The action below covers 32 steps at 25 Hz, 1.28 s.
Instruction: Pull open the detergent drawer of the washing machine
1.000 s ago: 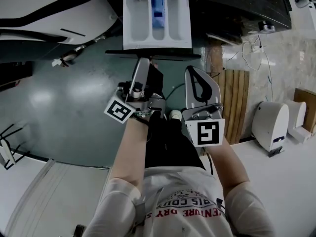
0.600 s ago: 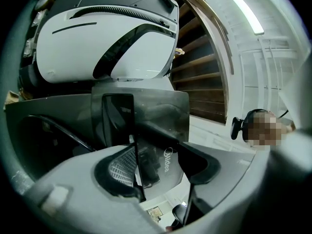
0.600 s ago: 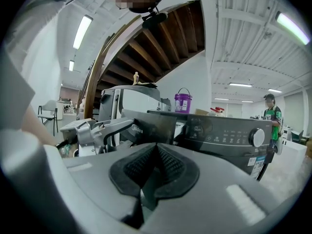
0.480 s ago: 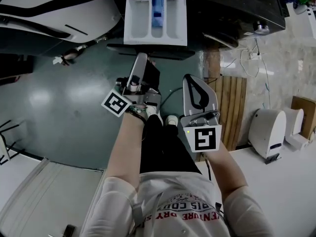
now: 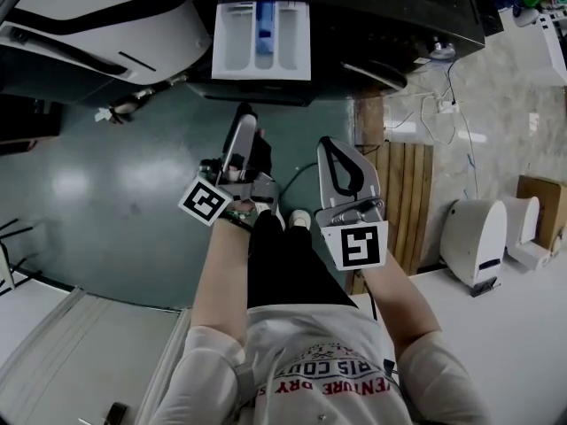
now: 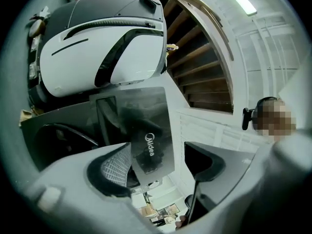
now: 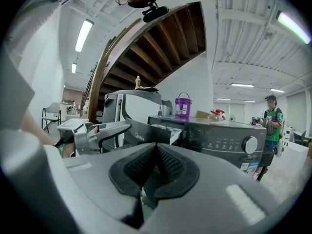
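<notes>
— What sits closest to us?

— Our two tools, held out over the green floor. The right tool has its ribbed pads pressed together with nothing between them. It hangs short of the machine and touches nothing.

— And our left one?

— The left tool reaches a little further forward, and its jaws are opening. In the left gripper view we see the dark front panel of the drawer in the gap between the pads, but the pads do not press on it. In the head view its tip lies just short of that panel.

— Where is the drawer itself?

— The detergent drawer stands well out of the dark washing machine. We look down into its white tray, which has three compartments, with a blue insert in the middle one.

— What do we see beyond that?

— A white-and-black appliance stands to the left of the washer. Wooden slats lie on the floor to the right, and a purple tub sits on the washer's top. Farther off we see a person in green.
</notes>
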Each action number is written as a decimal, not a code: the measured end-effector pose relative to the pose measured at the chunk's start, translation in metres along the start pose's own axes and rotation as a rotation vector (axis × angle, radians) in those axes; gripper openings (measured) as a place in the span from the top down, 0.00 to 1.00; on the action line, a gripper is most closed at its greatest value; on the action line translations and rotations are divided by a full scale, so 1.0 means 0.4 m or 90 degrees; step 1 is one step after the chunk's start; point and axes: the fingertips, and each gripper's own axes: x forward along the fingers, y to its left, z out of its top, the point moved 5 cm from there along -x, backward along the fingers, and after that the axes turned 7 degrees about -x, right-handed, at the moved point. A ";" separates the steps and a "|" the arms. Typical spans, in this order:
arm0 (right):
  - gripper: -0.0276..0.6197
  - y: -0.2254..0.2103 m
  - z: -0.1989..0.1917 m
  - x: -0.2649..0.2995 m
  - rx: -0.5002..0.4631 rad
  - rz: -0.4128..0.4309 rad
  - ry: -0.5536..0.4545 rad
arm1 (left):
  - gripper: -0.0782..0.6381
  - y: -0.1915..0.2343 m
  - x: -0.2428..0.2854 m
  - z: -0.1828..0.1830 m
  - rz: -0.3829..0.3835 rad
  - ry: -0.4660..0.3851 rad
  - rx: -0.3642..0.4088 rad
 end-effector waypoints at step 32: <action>0.96 -0.044 0.405 -0.268 -0.009 0.033 -0.081 | 0.89 -0.697 -0.052 -0.110 0.082 0.317 0.743</action>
